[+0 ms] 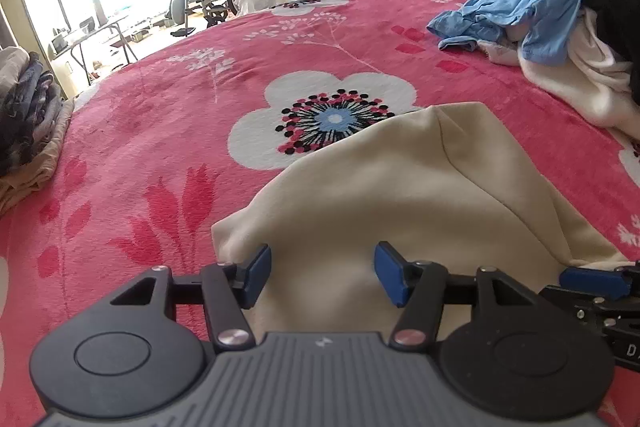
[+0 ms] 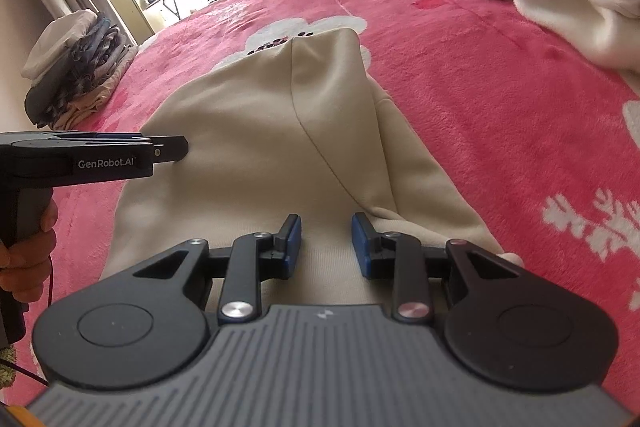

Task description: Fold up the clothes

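The cream garment (image 2: pixel 256 131) lies on the pink blanket (image 1: pixel 160 131), nearer than its big flower. Both grippers hover over its near edge, left gripper (image 1: pixel 322 275) and right gripper (image 2: pixel 326 247) gaping, gripping nothing. Best pinch both corners evenly before folding towards the flower.

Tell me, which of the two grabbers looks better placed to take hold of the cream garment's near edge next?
Probably the right gripper. Its open jaws straddle the near part of the cream garment with only a narrow gap to close. The left gripper also sits over the cloth, but its jaws gape wider.
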`<state>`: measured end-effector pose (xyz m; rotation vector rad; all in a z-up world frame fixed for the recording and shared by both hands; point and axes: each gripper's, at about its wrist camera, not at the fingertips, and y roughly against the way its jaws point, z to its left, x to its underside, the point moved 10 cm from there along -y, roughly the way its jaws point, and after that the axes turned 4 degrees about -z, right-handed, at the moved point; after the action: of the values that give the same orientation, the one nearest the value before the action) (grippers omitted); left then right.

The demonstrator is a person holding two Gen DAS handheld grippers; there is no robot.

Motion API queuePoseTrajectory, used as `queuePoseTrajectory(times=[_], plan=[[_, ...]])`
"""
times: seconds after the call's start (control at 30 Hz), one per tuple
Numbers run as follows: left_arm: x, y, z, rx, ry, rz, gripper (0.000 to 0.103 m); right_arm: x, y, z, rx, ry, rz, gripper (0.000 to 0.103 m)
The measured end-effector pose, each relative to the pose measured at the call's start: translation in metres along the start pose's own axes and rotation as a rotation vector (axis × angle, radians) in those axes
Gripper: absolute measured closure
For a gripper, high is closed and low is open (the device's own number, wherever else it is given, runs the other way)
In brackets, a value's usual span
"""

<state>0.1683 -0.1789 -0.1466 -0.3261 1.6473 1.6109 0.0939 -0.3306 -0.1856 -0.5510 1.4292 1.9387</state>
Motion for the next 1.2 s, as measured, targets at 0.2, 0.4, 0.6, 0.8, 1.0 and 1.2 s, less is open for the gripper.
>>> queuePoseTrajectory(times=[0.2, 0.4, 0.6, 0.8, 1.0, 1.2], plan=[[0.000, 0.001, -0.001, -0.028, -0.017, 0.005, 0.042, 0.000, 0.000, -0.001, -0.004, -0.002, -0.002, 0.076], [-0.001, 0.005, 0.002, -0.025, -0.013, 0.007, 0.039, -0.001, 0.000, -0.001, -0.009, -0.006, -0.005, 0.074], [0.020, 0.035, 0.050, 0.121, 0.185, -0.039, 0.028, -0.009, 0.008, 0.000, -0.063, -0.032, -0.019, 0.066], [0.077, 0.033, 0.086, 0.431, 0.426, 0.056, 0.027, -0.059, 0.045, -0.013, -0.244, -0.149, -0.171, 0.036], [0.095, 0.007, 0.068, 0.689, 0.554, 0.133, 0.026, -0.067, -0.005, -0.070, -0.348, -0.295, 0.086, 0.019], [0.092, -0.004, 0.049, 0.795, 0.557, 0.151, 0.026, -0.044, -0.038, -0.102, -0.476, -0.380, 0.240, 0.017]])
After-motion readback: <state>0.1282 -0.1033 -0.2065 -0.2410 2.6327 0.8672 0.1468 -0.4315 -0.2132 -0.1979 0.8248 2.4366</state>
